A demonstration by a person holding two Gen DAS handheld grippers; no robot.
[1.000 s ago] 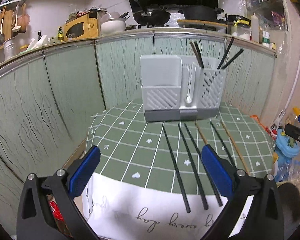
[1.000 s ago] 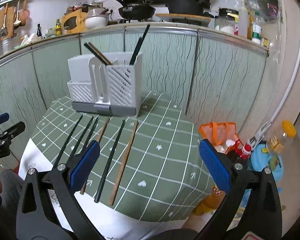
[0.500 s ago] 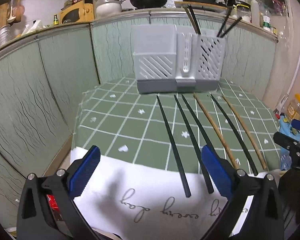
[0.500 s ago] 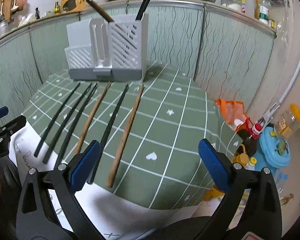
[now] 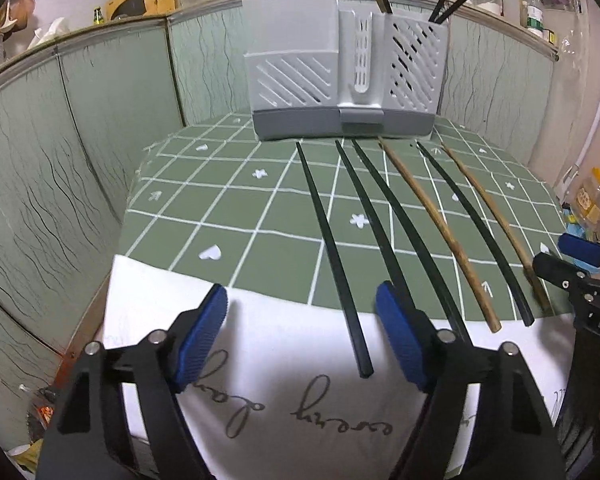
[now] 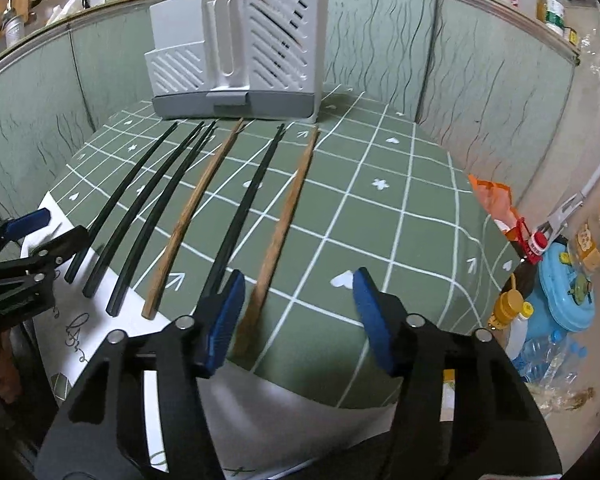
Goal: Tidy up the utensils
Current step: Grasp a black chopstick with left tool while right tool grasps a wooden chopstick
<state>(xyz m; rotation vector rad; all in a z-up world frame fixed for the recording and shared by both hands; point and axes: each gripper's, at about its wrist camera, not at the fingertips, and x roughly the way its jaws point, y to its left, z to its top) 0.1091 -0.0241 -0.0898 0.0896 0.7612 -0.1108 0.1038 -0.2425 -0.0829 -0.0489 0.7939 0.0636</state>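
Several chopsticks lie side by side on the green chequered cloth (image 5: 228,216), black and wooden ones mixed. My left gripper (image 5: 300,336) hovers over their near ends with its jaws closing. The leftmost black chopstick (image 5: 332,248) ends between its pads, close to the right pad (image 5: 400,340), and is not pinched. My right gripper (image 6: 300,316) is also closing. The rightmost wooden chopstick (image 6: 288,216) runs between its pads, just beside the left pad (image 6: 224,316). A grey-white utensil holder (image 5: 340,80) at the far edge has chopsticks standing in it.
A white cloth with script (image 5: 284,408) covers the table's near edge. Green panelled counter fronts (image 5: 80,152) enclose the left and back. Bottles (image 6: 592,236), an orange bag (image 6: 496,200) and a blue container (image 6: 564,288) crowd the floor on the right.
Both grippers have sunk towards the near ends of the chopsticks and tilted further down. Both pairs of jaws stand narrower than before, the right more so.
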